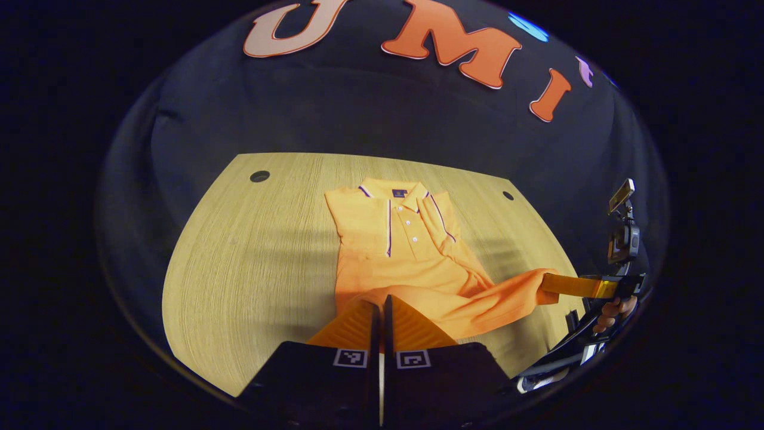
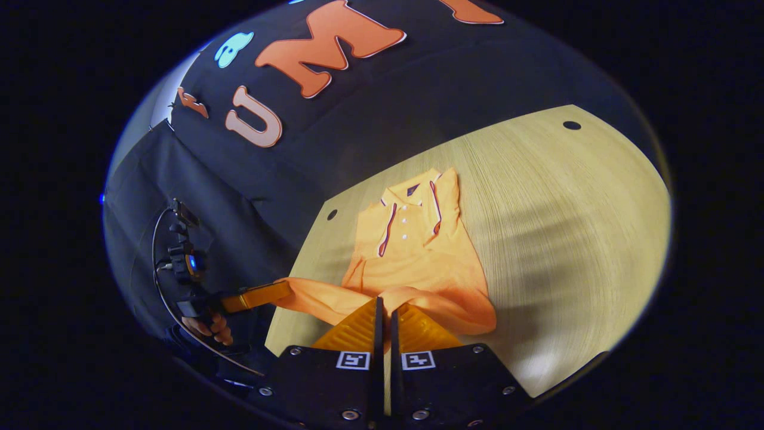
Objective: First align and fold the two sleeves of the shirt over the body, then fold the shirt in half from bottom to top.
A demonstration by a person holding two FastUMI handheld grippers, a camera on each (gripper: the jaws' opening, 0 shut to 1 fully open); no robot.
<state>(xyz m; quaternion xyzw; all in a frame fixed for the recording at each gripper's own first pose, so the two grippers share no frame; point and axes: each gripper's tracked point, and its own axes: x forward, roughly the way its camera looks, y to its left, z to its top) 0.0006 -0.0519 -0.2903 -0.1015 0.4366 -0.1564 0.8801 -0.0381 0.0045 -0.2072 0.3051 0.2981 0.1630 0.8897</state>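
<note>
Two grippers have hold of the shirt's [image 1: 412,251] bottom hem, one at each corner, and the bottom-to-top fold looks to be under way. In the left gripper view, the left gripper [image 1: 382,307] sits at bottom centre with its fingers pinched close together on the raised hem. In the right gripper view, the right gripper [image 2: 385,310] does the same at bottom centre, clamped on the opposite corner. The shirt lies collar-away on the wooden table [image 1: 239,269], sleeves already tucked over the body, the lower edge lifted off the wood and stretched between the two grips.

To do this step well, I judge both hands should travel toward the collar together and at the same height — the hem kept taut but not tugged, so the folded sleeves underneath do not slide out. The hem should land level with the shoulders, its corners matched to the body's edges, before either grip lets go.

Each view fills in what the other lacks. Toward the lower right of the left gripper view, the right gripper appears from the side with a hand [image 1: 615,313] holding it, and the fabric runs in a slack band to its tip — a sag hard to judge from the right gripper view. That view, at its lower left, gives the left gripper from the side, plus the broad bare stretch of table at the right of the frame.
</note>
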